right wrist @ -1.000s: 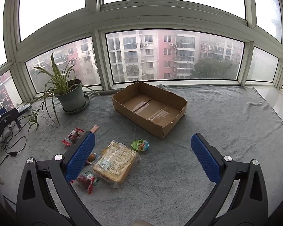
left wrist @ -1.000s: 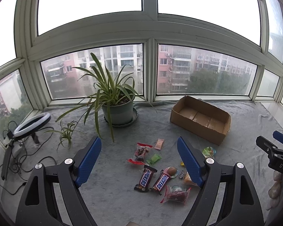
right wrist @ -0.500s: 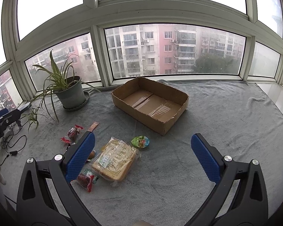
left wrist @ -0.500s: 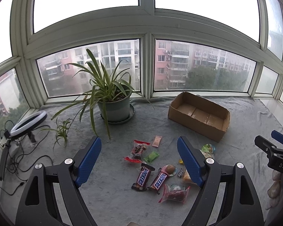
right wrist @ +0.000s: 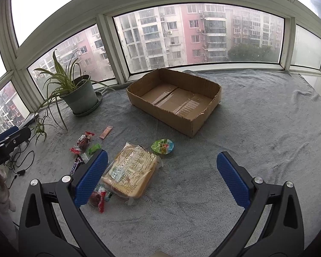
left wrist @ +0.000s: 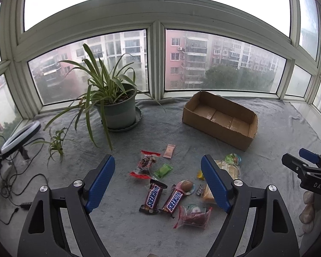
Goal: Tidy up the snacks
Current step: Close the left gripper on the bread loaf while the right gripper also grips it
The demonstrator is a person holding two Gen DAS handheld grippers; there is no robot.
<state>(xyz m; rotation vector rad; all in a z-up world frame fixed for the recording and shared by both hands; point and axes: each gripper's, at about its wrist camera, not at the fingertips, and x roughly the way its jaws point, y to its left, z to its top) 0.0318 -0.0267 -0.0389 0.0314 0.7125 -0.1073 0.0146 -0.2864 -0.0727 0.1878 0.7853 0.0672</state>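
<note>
Left gripper held apart above two Snickers bars at lower centre; right gripper held apart, wrapped bread lower left; empty cardboard box at upper centre

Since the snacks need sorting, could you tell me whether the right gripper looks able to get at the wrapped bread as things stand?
Probably yes. The right gripper is open, and the wrapped bread lies flat on the grey cloth just ahead, toward its left finger. Nothing lies on top; only small snacks crowd its left edge.
</note>
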